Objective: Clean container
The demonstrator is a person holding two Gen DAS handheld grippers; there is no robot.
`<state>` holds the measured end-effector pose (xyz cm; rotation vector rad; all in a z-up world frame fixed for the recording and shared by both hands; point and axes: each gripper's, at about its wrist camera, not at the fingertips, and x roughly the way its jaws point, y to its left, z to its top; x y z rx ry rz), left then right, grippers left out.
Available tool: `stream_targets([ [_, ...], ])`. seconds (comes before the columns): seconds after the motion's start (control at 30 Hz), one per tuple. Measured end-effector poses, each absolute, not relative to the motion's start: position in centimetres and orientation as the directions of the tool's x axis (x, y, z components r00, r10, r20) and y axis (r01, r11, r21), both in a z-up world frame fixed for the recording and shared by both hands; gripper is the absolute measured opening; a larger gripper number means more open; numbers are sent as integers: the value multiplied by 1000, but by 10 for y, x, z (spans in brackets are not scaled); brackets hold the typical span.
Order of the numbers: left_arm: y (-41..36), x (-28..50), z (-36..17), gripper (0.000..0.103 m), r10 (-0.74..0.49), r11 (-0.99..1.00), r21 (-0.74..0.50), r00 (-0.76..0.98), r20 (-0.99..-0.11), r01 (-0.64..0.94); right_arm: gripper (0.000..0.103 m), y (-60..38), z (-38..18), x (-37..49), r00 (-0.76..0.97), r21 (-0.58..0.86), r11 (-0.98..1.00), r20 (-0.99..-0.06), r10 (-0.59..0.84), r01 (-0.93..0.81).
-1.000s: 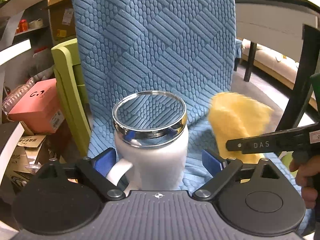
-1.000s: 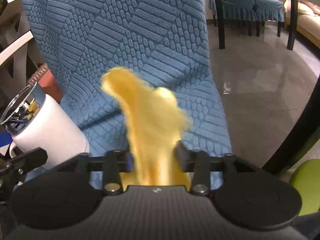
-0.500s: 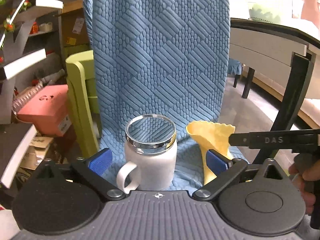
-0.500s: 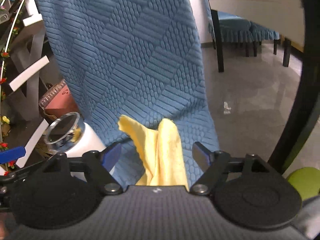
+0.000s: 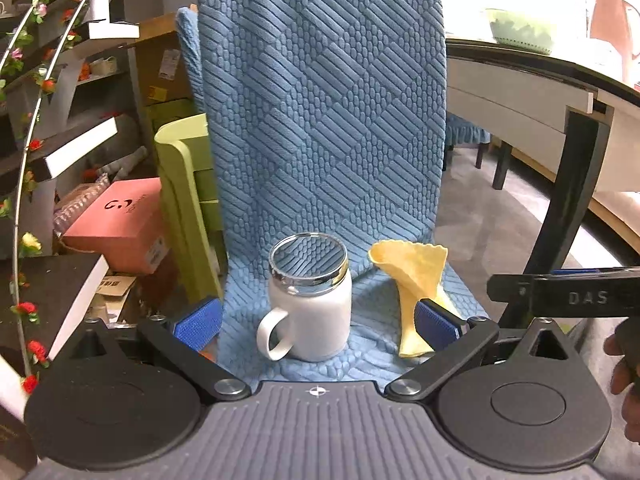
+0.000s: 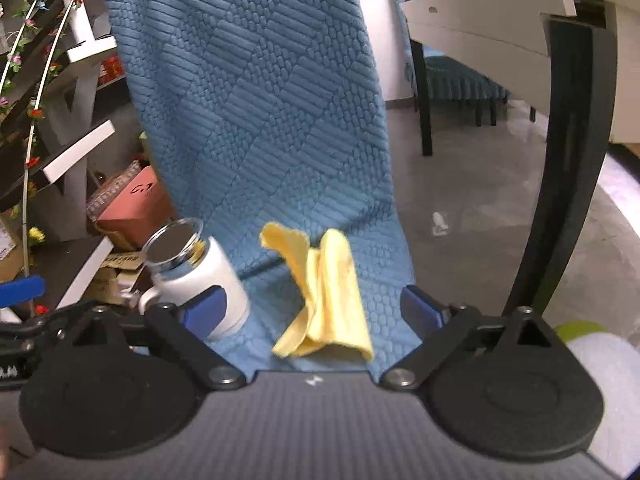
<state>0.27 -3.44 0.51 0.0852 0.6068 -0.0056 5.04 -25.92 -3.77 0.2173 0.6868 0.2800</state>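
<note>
A white mug [image 5: 310,312] with a shiny metal rim and a handle on its left stands upright on the blue-covered chair seat [image 5: 360,360]. It also shows at the left of the right wrist view [image 6: 204,284]. A crumpled yellow cloth [image 5: 414,284] lies on the seat to the mug's right, and shows in the right wrist view [image 6: 324,296]. My left gripper [image 5: 318,322] is open and empty, its jaws wide on either side of the mug, pulled back from it. My right gripper [image 6: 314,312] is open and empty, just behind the cloth.
The chair's tall blue textured back [image 5: 320,100] rises behind the mug. A green chair [image 5: 184,184], a pink box [image 5: 116,224] and shelves with flower garlands [image 5: 52,80] stand at the left. A white table with black legs [image 5: 568,200] is at the right.
My right gripper has let go of the yellow cloth, which now lies on the seat. Both grippers have opened and drawn back from the mug and cloth.
</note>
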Motion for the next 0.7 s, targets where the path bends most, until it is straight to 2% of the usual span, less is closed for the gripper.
stream_targets([
  [0.13,-31,-2,9,103,18,999,47,821,-571,11,103,-260,-31,41,741,271,943,-590,320,-192],
  [0.7,-31,-7,11,103,2,998,51,817,-576,33,103,-255,-26,33,742,224,958,-609,280,-178],
])
